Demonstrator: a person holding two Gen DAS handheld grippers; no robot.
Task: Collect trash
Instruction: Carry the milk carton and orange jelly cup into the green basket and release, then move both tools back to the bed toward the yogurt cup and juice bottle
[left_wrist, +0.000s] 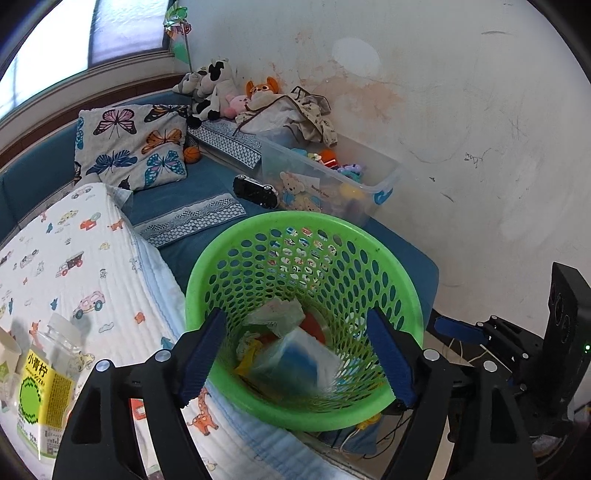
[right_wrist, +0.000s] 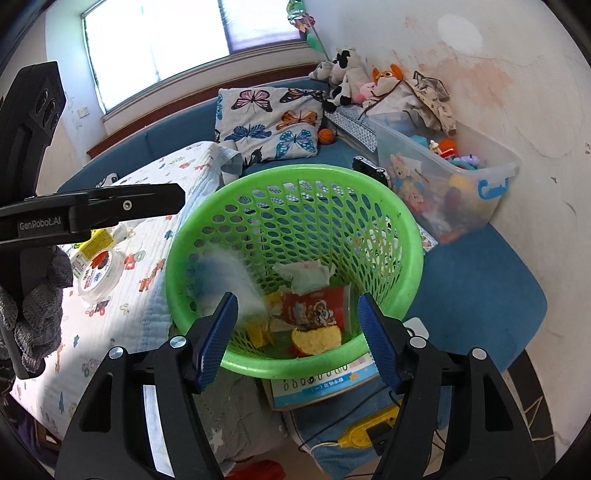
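Fingers: both pairs stand apart with nothing pressed between the pads; left gripper (left_wrist: 295, 354) is wide over the green basket (left_wrist: 402, 291), right gripper (right_wrist: 297, 339) is at a middling spread over the same basket from its near rim.
Quilt: the large white cartoon-print quilt (left_wrist: 74, 258) lies just beside the basket and bears what looks like the remaining trash.
Green basket: it sits tilted between quilt and blue cushion (right_wrist: 480, 295); judged, further drops should go in from above the opening, clear of the rim, so it is not knocked over.
Falling piece: a blurred blue-and-clear packet (left_wrist: 295, 358) is inside the basket, apparently mid-drop; from the right wrist view it is a pale smear by the left wall. Judged, wait for it to settle before moving off.
Trash already in: crumpled tissue (right_wrist: 306, 275), red snack bag (right_wrist: 317, 306), yellow crust-like scrap (right_wrist: 316, 339).
Next targets, judged: green-and-yellow labelled bottle (left_wrist: 40, 391) at the quilt's near edge; round clear lid-like tub (right_wrist: 98, 269) further along.
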